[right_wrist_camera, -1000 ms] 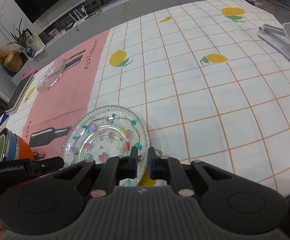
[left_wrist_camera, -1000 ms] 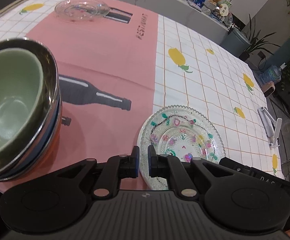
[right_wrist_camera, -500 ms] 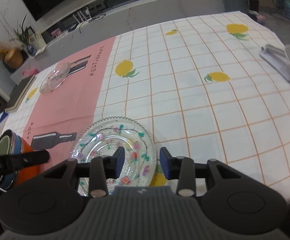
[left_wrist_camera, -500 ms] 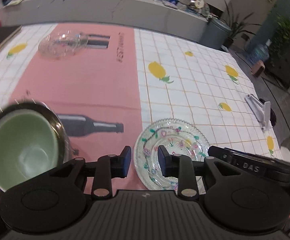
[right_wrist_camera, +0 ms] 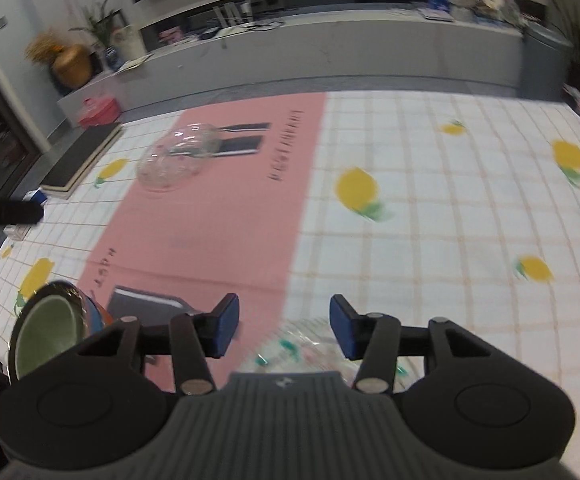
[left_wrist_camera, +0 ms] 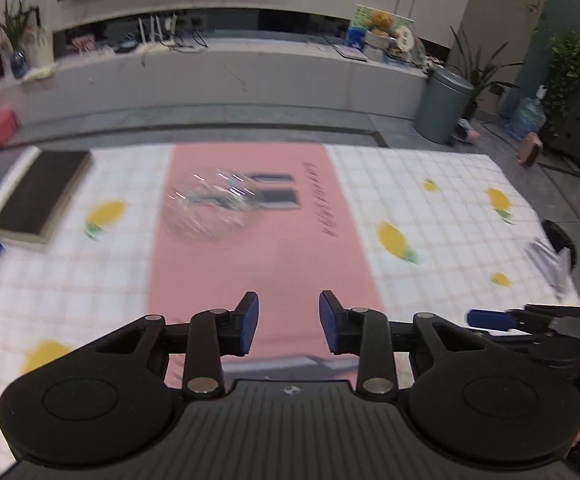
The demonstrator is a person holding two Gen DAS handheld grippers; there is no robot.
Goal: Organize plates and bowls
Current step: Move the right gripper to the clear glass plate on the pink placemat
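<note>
Nearest on the desk (right_wrist_camera: pixel 429 208), the patterned glass plate (right_wrist_camera: pixel 301 344) lies flat just under the right gripper (right_wrist_camera: pixel 284 326), whose jaws have just been opening and stand spread with nothing pinched. To its left sits the stack of bowls (right_wrist_camera: pixel 50 332), green one on top, looking already nested. The left gripper (left_wrist_camera: pixel 288 322) has likewise been opening and hangs spread and empty over the pink strip. At the far end, 1 clear glass dish (left_wrist_camera: pixel 210 208) sits alone, well apart; I judge it the piece left to gather.
</note>
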